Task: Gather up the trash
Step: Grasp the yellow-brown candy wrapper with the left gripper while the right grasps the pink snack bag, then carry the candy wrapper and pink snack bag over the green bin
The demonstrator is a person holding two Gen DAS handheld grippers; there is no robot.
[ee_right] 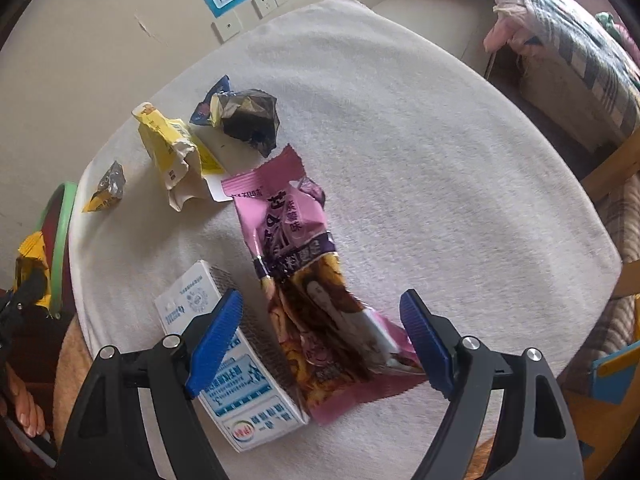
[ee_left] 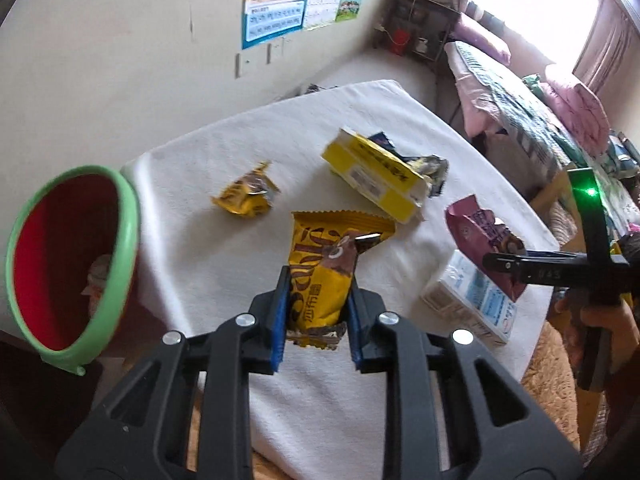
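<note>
Left wrist view: my left fingers [ee_left: 316, 312] pinch the yellow snack wrapper [ee_left: 320, 276] — light, crinkly, slippery. My right fingers [ee_right: 320, 332] spread above the pink wrapper [ee_right: 296, 264].

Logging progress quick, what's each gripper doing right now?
Left gripper: shut on the yellow wrapper.
Right gripper: open, astride the pink wrapper, not gripping it.
</note>
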